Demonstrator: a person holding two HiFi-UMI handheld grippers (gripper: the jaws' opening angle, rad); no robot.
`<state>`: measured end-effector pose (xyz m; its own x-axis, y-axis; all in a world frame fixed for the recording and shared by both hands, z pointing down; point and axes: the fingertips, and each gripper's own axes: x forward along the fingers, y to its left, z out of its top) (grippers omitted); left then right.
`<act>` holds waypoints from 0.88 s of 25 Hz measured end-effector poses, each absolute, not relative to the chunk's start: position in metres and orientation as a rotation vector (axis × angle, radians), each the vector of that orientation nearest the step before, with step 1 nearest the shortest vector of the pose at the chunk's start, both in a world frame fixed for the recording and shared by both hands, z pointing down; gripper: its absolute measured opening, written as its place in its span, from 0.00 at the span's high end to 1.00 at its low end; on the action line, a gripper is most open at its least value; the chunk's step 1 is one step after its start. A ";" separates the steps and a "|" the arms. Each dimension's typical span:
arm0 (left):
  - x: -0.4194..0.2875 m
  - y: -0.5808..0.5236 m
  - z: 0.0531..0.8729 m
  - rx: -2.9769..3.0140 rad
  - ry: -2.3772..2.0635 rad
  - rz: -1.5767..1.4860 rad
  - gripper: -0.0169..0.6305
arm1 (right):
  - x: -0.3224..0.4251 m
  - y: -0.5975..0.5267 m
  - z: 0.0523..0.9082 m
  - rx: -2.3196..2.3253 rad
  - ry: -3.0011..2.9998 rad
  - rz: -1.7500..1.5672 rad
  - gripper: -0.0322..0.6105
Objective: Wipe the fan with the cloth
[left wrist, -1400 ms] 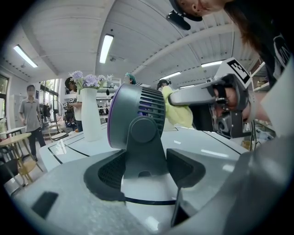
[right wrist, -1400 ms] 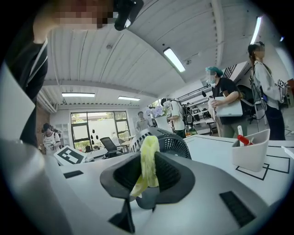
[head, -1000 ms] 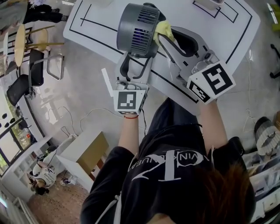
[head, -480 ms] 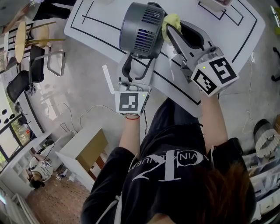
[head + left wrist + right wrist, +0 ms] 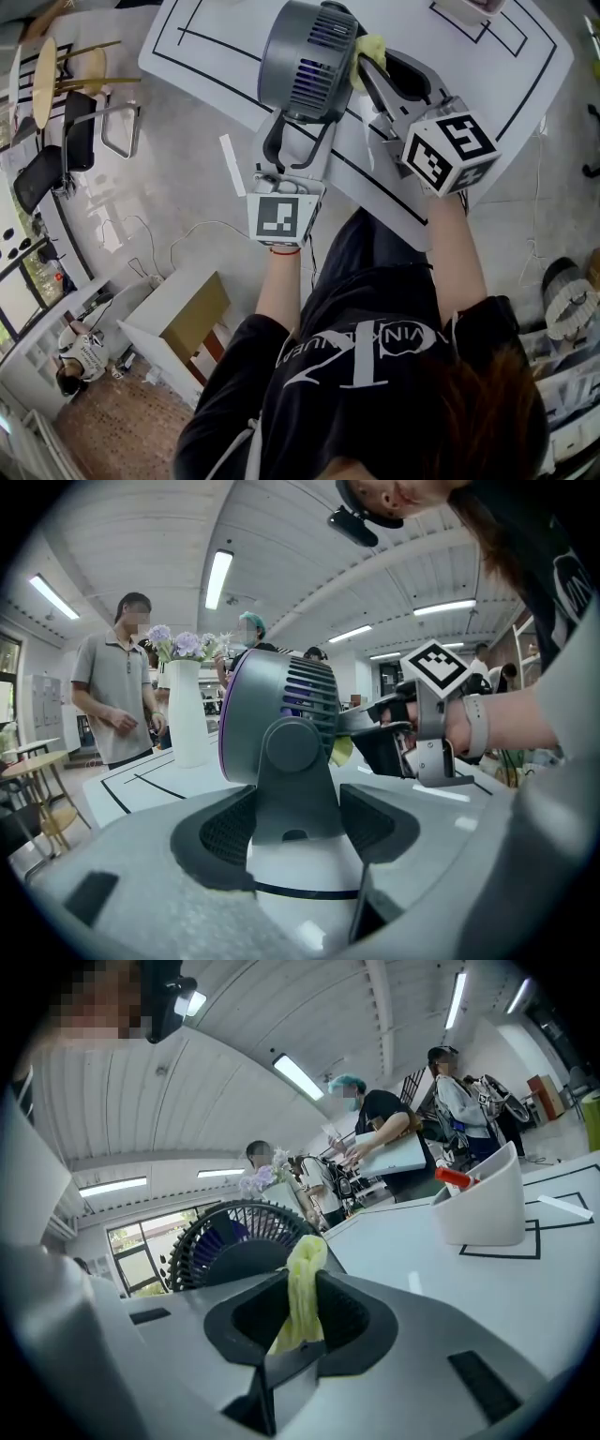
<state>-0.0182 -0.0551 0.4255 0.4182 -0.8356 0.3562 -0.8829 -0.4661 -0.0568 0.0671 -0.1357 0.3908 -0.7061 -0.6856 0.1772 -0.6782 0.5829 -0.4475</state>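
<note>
while the left gripper (image 5: 298,141) clamps its two dark jaws on either side of the upright stand of the fan (image 5: 305,56), the right gripper (image 5: 373,67) pinches a yellow cloth (image 5: 367,49) between jaws drawn narrow. the fan is grey, with a round slatted housing and a purple tint inside its grille. it sits straight ahead of the left gripper, its head rising just beyond the jaw tips. the cloth stands up in a twisted strip from between the right gripper's jaws, and its upper end presses against the side of the fan's housing, directly in front of that gripper. seen from the head view, the two grippers reach forward side by side, the right one angled inward toward the fan. both work over a white table (image 5: 487,84) marked with black lines. off to the right gripper's right, farther along the table, stands a white container (image 5: 483,1204). beyond the left gripper, to its left, a tall white vase (image 5: 186,719) holds pale flowers, and a person in a grey shirt (image 5: 117,696) stands behind the table.
</note>
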 end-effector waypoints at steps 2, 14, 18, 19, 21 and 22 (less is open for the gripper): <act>-0.018 -0.055 0.425 2.526 -1.543 0.512 0.54 | 0.064 -0.132 0.397 -1.196 2.803 -0.798 0.83; -0.018 -0.055 0.425 2.527 -1.538 0.511 0.54 | 0.051 -0.103 0.400 -1.091 2.889 -0.852 0.83; -0.017 -0.056 0.423 2.543 -1.517 0.517 0.54 | 0.049 -0.095 0.397 -1.072 2.908 -0.851 0.83; -0.017 -0.056 0.424 2.543 -1.513 0.521 0.54 | 0.048 -0.093 0.397 -1.069 2.913 -0.849 0.83; -0.017 -0.056 0.425 2.539 -1.507 0.529 0.54 | 0.047 -0.090 0.395 -1.062 2.925 -0.845 0.82; -0.017 -0.056 0.425 2.537 -1.505 0.531 0.54 | 0.047 -0.089 0.393 -1.059 2.930 -0.842 0.82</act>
<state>-0.0171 -0.0562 0.4249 0.4361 -0.8199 0.3708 -0.8710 -0.4881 -0.0550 0.0468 -0.0886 0.3930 -0.7815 -0.5722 0.2487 -0.6170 0.6494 -0.4445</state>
